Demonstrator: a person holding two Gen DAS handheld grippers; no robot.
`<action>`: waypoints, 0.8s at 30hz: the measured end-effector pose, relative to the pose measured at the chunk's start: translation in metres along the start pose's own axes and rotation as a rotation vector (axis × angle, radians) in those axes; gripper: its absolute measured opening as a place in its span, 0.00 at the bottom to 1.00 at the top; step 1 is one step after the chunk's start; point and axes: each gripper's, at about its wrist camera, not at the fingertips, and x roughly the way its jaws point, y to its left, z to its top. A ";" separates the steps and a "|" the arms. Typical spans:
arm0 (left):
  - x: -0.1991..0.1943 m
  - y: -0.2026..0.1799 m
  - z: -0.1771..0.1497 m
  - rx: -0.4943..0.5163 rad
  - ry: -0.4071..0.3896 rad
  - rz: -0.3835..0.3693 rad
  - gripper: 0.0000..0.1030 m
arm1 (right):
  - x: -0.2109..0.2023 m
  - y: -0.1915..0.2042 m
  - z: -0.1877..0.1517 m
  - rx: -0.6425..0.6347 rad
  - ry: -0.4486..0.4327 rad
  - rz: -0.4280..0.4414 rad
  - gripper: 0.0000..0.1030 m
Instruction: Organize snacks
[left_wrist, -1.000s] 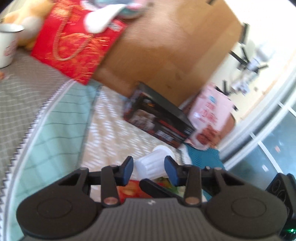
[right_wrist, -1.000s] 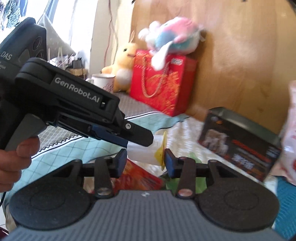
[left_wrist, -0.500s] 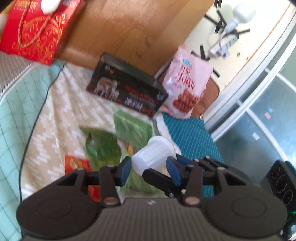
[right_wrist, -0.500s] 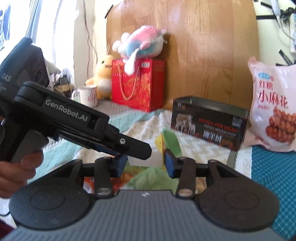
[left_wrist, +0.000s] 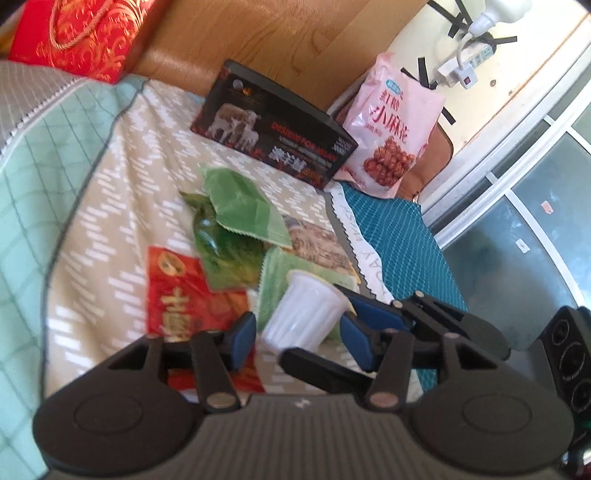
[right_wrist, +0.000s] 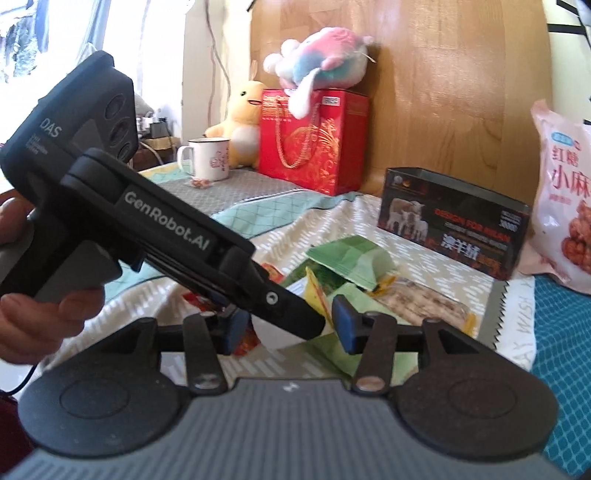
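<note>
I am working over a bed (left_wrist: 110, 177) laid with several cloths: a grey check one at its far left corner, a mint grid one beside it, a beige cloth with white dashes (left_wrist: 122, 206) in the middle that carries the snacks, and a teal one (left_wrist: 399, 236) along the right edge. A wooden headboard (right_wrist: 443, 92) closes the far edge; beyond the right side I see a cream wall with a taped power strip (left_wrist: 476, 59) and glass panels. On the beige cloth lie a red packet (left_wrist: 184, 291), green packets (left_wrist: 240, 206) and a speckled pack (left_wrist: 317, 243), heaped together near its right edge. My left tongs (left_wrist: 297, 338) are opening around a white ribbed cup (left_wrist: 306, 317), which sits tilted between the blue pads with a gap on the left side. My right tongs (right_wrist: 284, 325) are opening too; the left tool's finger crosses between their pads, and I cannot tell whether anything of the cup lies there. A hand (right_wrist: 40, 314) grips the left tool. A black box (right_wrist: 454, 221) stands against the headboard, with a pink bag (right_wrist: 565, 206) leaning just to its right. At the far left corner stand a red gift bag (right_wrist: 314, 140) with a plush toy (right_wrist: 321, 70) on top, a yellow plush (right_wrist: 247, 118) and a white mug (right_wrist: 208, 158).
</note>
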 end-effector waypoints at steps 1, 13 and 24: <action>-0.005 0.002 0.002 -0.002 -0.015 0.005 0.54 | -0.002 -0.004 0.002 0.021 -0.002 0.026 0.55; 0.005 0.026 0.060 -0.050 -0.082 0.069 0.69 | 0.030 -0.062 0.034 0.187 0.037 0.023 0.58; 0.042 0.022 0.080 0.036 -0.019 0.075 0.36 | 0.078 -0.061 0.037 0.076 0.141 0.040 0.34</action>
